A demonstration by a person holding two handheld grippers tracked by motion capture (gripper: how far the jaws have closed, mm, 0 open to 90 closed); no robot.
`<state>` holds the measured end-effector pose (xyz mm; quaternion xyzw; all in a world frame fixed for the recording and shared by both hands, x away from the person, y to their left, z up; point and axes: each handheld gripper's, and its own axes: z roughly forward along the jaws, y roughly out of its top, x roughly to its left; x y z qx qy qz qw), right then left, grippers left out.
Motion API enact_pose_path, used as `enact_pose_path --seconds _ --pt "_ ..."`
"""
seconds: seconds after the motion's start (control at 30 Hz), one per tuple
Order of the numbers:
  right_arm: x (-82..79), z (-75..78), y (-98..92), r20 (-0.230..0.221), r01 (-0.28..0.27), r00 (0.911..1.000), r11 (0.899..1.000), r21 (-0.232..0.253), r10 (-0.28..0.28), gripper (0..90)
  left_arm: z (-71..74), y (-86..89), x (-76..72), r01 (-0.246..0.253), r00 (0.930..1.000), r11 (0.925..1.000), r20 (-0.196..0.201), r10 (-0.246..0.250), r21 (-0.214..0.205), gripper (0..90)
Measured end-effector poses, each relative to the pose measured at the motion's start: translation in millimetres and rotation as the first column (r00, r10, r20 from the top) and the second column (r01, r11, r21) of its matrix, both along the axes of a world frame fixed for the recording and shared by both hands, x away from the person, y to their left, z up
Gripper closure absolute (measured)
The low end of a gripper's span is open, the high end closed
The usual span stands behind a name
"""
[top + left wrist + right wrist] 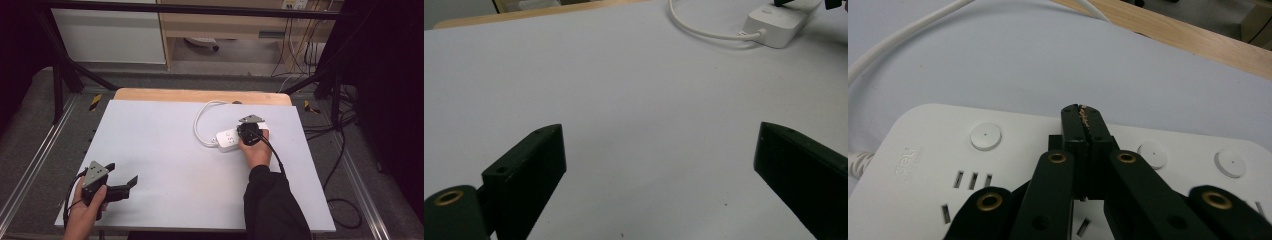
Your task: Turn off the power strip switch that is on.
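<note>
In the high view, the left claw [121, 186] lies nearest, at about seven o'clock on the counter [165, 150], held in the person's left hand [89, 209] just inside the near edge. Its jaws stand wide apart with nothing between them; the left gripper view shows bare white surface between the two black jaws. The grey three-cornered plate sits on top of it, and its cable loops off past the near left corner.

Farther in, at about two o'clock from the counter's middle, the person's right hand [256, 152], in a dark sleeve [272, 205], holds the right claw [248, 134] down over a white power strip [229, 139]. In the right gripper view that claw's jaws are pressed together with no gap, their tips resting on or just above the strip's top face between its round white buttons [986, 136]; whether they touch the surface cannot be told. Socket slots [973, 180] show to the left of the jaws.

The power strip lies flat on the counter, and its white cord [201, 120] leaves its left end, curves toward twelve o'clock and loops back to the far edge. Beyond the white surface a strip of wooden edge [200, 95] runs along the far side.
</note>
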<state>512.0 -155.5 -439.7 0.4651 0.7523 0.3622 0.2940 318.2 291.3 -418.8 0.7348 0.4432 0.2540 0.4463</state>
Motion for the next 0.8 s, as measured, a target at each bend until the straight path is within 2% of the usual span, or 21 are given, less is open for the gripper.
enact_pose_path --seconds 0.1,0.17,0.33,0.47,0.67,0.73,0.8 --pt "0.8 0.5 -2.3 -0.012 -0.002 0.9999 1.0 0.02 0.002 90.0 0.1 -0.3 0.0 0.001 1.0 1.0 0.001 -0.001 0.002 6.4" --pt "0.8 1.0 -0.8 -0.011 -0.004 0.9999 1.0 0.002 0.004 90.0 0.2 -0.4 -0.2 0.001 1.0 1.0 0.002 -0.001 0.003 6.5" --pt "1.4 1.0 -0.9 -0.012 0.004 0.9999 1.0 0.013 -0.004 90.0 0.1 0.0 -0.3 0.0 1.0 1.0 0.001 0.0 0.002 6.4" --pt "2.0 2.0 -0.9 -0.019 -0.002 0.9998 1.0 0.005 0.003 90.0 0.3 1.8 0.0 -0.009 1.0 1.0 0.004 0.009 0.001 6.5" --pt "4.6 3.5 -5.7 -0.031 -0.017 0.9994 1.0 0.025 0.018 90.0 -0.1 1.7 0.3 -0.008 1.0 1.0 -0.001 0.008 -0.002 6.5" --pt "4.6 4.3 -6.0 -0.022 -0.013 0.9997 1.0 0.026 0.014 90.0 -0.4 1.9 0.7 -0.008 1.0 1.0 -0.004 0.008 0.001 6.4" --pt "5.9 5.9 -7.7 -0.035 -0.007 0.9993 1.0 0.016 0.008 90.0 -0.7 2.3 1.1 -0.012 0.9999 0.9999 -0.006 0.012 0.003 6.4"
